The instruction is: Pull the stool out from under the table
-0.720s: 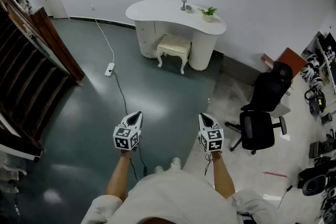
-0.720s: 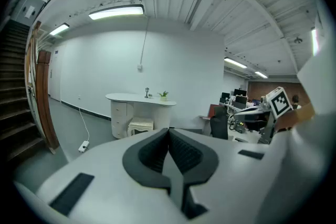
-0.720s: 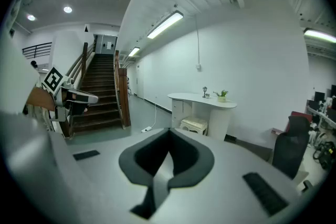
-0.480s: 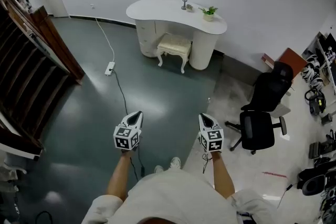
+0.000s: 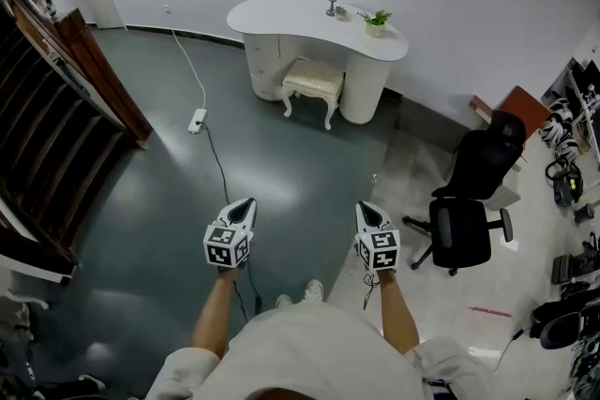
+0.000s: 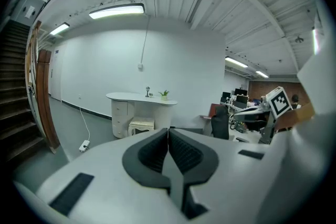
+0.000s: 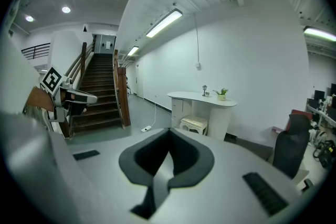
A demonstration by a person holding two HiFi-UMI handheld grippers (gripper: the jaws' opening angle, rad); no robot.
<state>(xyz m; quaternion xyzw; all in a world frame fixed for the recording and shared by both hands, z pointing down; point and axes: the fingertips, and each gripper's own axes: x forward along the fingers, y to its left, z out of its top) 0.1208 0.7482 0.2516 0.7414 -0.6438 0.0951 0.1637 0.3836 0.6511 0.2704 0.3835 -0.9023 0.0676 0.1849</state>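
A cream cushioned stool [image 5: 313,85] with carved legs is tucked partly under a white curved table [image 5: 314,22] against the far wall; the stool [image 6: 140,125] [image 7: 193,124] shows small in both gripper views. My left gripper [image 5: 246,201] and right gripper [image 5: 365,206] are held side by side over the dark floor, far short of the stool. Both are shut with nothing between their jaws. The left gripper [image 6: 168,129] and right gripper [image 7: 169,130] point toward the table.
A white cable and power strip [image 5: 196,122] lie on the floor left of the table. A wooden staircase [image 5: 47,122] runs along the left. Black office chairs [image 5: 473,201] stand at the right. A small plant [image 5: 375,22] and a lamp [image 5: 331,3] sit on the table.
The view has shifted very slightly; the grippers hold about the same place and stay shut.
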